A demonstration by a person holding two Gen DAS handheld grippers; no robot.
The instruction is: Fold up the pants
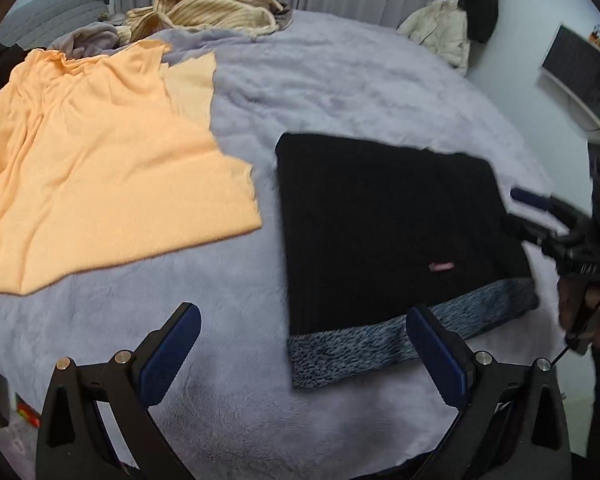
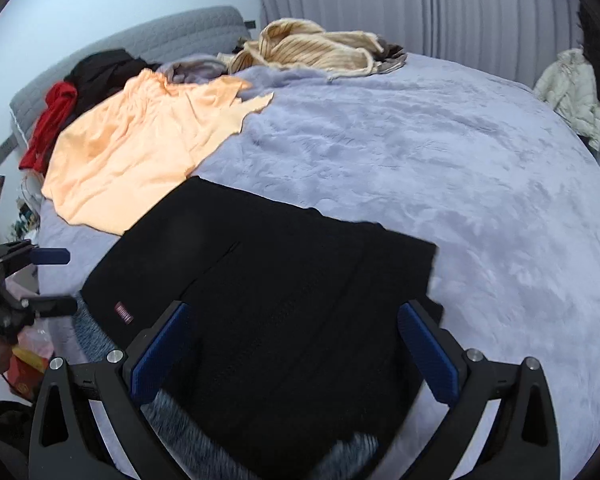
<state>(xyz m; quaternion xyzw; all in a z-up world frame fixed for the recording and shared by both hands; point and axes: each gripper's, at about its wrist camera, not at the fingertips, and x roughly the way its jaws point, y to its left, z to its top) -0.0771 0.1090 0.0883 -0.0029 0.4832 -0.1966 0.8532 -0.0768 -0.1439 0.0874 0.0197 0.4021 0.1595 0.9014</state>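
Right wrist: pants (image 2: 284,304) between spread fingers (image 2: 158,356).

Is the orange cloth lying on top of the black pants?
No, the orange cloth lies beside the black pants on the blanket.

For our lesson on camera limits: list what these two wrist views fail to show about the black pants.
- Black pants, right wrist view: near edge hidden behind the right gripper and cut off by the frame.
- Pink label, left wrist view: writing too small and blurred.
- Folded layers beneath: hidden by the top layer in both views.
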